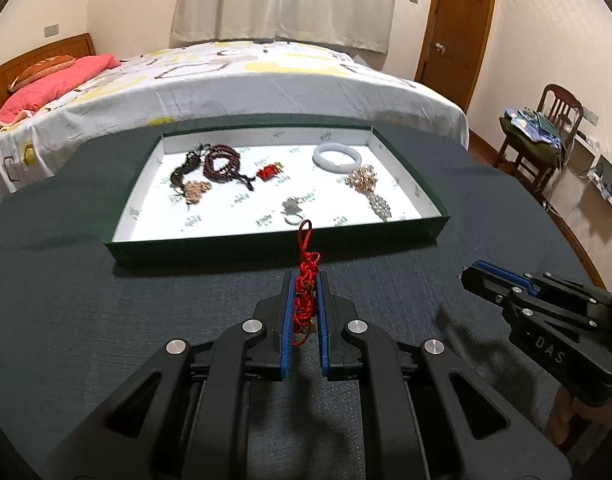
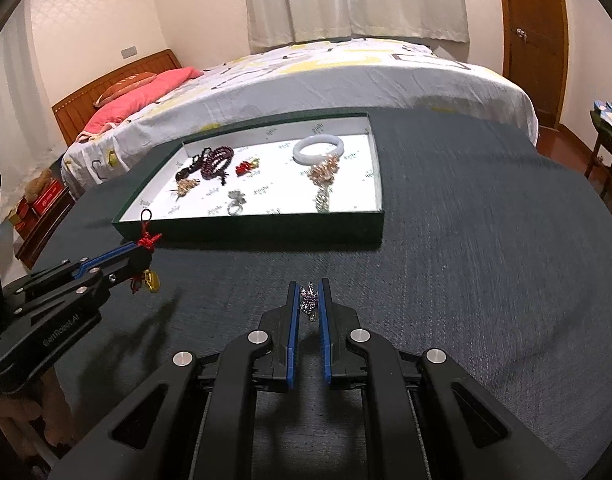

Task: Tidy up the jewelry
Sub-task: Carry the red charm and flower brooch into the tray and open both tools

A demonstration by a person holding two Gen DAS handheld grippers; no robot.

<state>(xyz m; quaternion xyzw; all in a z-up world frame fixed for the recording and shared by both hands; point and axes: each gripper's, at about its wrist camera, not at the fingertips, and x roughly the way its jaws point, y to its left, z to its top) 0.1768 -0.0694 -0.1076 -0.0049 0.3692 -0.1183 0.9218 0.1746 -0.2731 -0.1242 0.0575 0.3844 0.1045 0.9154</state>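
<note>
Left cam first: my left gripper [image 1: 304,300] is pinched down on a red knotted cord charm [image 1: 306,292], fingers nearly together with only the cord's thickness between the blue pads. The loop end sticks up past the tips, and it's held above the dark table [image 1: 106,320], just short of the near wall of the green tray [image 1: 266,246]. Inside the tray there's already a dark bead necklace [image 1: 222,164], a small red piece [image 1: 269,171], a white jade bangle [image 1: 337,157], a gold cluster [image 1: 361,178] and a silver ring piece [image 1: 292,210]. My right gripper [image 1: 471,276] pokes in from the right side.

Right cam: the right gripper [image 2: 308,300] is clamped the same way on a small silver-purple sparkly piece [image 2: 309,302], can't tell if it's a pendant or an earring. It's also over the table, short of the tray [image 2: 246,230]. From here you can see a gold bit dangling under the left gripper [image 2: 144,250].

So I'd say I'm mid-carry with both pieces, drop-off not done yet. Next I'd need to lift each over the near wall and let go on a bare white patch, away from the ring, so the cord doesn't tangle anything.
</note>
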